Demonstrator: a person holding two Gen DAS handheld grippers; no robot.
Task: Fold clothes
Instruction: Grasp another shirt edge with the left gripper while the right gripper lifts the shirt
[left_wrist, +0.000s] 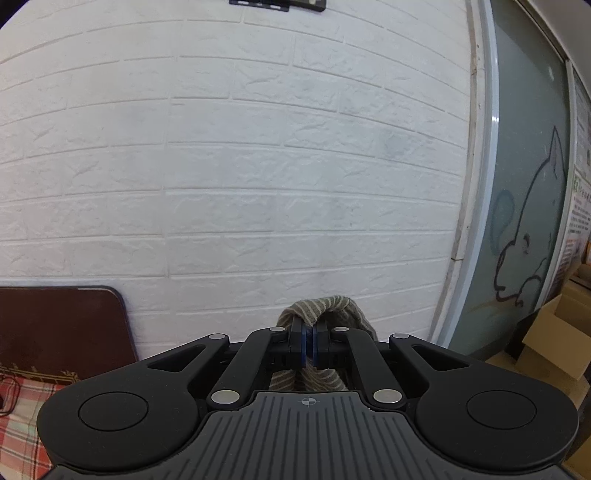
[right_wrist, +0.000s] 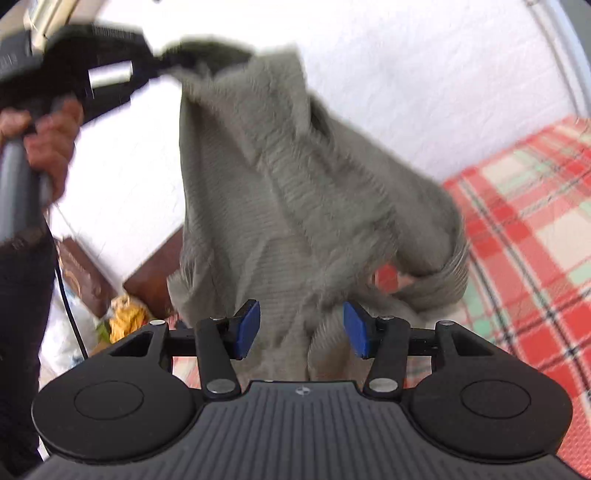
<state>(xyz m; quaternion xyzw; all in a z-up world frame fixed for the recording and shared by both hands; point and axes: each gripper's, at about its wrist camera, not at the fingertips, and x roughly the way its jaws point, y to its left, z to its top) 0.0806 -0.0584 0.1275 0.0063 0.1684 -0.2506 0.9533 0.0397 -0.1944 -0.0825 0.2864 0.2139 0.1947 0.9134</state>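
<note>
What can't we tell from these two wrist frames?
- Garment type: the striped grey garment is motion-blurred in the right wrist view; the left wrist view shows only a fold behind the fingers.
- Right gripper: jaws apart with cloth between; contact with the pads is lost in blur.
- Garment's lower end: hidden behind the right gripper body.
- Left gripper: grip point hidden by its fingers.

We see a soft ribbed knit garment (right_wrist: 295, 206), grey and matt. The grippers (left_wrist: 308, 345) are matt black plastic with shiny metal pins and smooth blue pads (right_wrist: 248, 328). The wall (left_wrist: 236, 166) is rough white embossed brick, the bedcover (right_wrist: 524, 221) checked woven cloth, the box (left_wrist: 554, 343) plain cardboard.
</note>
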